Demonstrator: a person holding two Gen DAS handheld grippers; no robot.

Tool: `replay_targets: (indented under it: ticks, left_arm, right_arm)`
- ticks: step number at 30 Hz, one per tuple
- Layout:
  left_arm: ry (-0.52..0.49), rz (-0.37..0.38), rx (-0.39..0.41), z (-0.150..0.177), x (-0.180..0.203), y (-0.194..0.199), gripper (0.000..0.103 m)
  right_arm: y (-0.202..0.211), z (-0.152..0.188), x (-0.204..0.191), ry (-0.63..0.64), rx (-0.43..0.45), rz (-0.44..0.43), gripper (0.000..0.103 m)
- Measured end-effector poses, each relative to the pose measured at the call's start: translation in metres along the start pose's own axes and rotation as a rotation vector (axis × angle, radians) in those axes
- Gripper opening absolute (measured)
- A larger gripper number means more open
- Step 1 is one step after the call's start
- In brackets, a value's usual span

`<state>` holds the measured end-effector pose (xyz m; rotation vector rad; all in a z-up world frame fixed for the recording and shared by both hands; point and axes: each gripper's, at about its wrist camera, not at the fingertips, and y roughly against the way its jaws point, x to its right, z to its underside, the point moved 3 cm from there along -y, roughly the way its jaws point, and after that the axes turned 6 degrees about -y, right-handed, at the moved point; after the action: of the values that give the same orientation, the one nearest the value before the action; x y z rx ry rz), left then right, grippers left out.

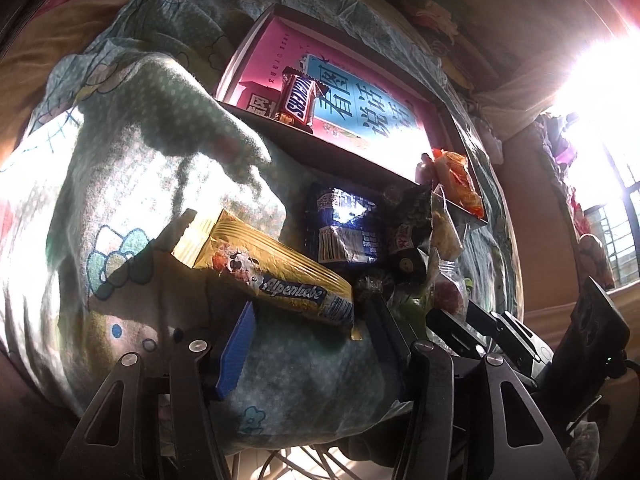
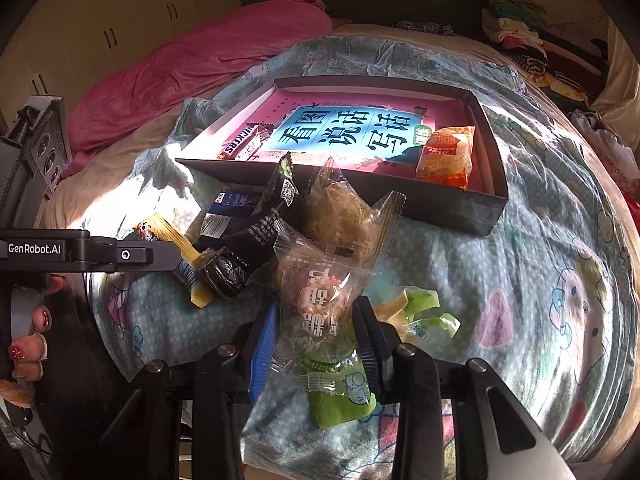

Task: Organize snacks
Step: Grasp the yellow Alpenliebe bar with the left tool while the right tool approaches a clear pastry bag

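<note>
A dark box (image 2: 460, 210) with a pink and blue bottom lies on the bed; it holds a Snickers bar (image 2: 242, 142) and an orange packet (image 2: 446, 156). The box (image 1: 320, 156), Snickers bar (image 1: 298, 98) and orange packet (image 1: 456, 182) also show in the left wrist view. My left gripper (image 1: 310, 320) is open around the end of a yellow Alpenliebe stick (image 1: 268, 268). My right gripper (image 2: 316, 328) is open around a clear and green wrapped snack (image 2: 324, 320). A blue packet (image 1: 344, 228), black packets (image 2: 260, 232) and a clear bag of brown snack (image 2: 344, 216) lie piled before the box.
The patterned bedsheet (image 2: 540, 280) covers the bed. A pink quilt (image 2: 200, 68) lies at the back left and piled clothes (image 2: 516, 28) at the back right. Green wrapped sweets (image 2: 424, 312) lie right of my right gripper. Bright sunlight comes from a window (image 1: 600, 80).
</note>
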<state>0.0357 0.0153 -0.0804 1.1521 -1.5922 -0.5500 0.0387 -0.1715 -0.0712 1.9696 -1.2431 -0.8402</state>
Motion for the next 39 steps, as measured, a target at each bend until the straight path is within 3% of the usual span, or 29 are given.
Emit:
replay_targets:
  ticks: [7,13,23,29,32,39]
  left_arm:
    - [0.052,0.035,0.018,-0.009,-0.008,-0.007,0.042]
    - [0.080,0.067,0.029,-0.017,-0.010,-0.015,0.039]
    - [0.190,0.187,0.015,-0.025,-0.028,-0.026,0.025]
    - [0.169,0.192,0.035,-0.026,-0.028,-0.017,0.021]
    - [0.119,0.161,0.066,-0.028,-0.026,-0.003,0.015]
    - [0.017,0.113,0.127,-0.031,-0.013,0.017,0.014]
  right_arm:
    - [-0.002,-0.003,0.003,-0.007,0.006,-0.003,0.038]
    - [-0.001,-0.005,0.006,-0.016,0.012,-0.010,0.038]
    - [0.003,-0.006,0.013,-0.054,0.026,-0.033,0.038]
    - [0.009,-0.009,0.018,-0.080,0.054,-0.036,0.038]
    - [0.012,-0.010,0.019,-0.092,0.068,-0.040,0.037]
    - [0.016,-0.013,0.021,-0.099,0.093,-0.043,0.037]
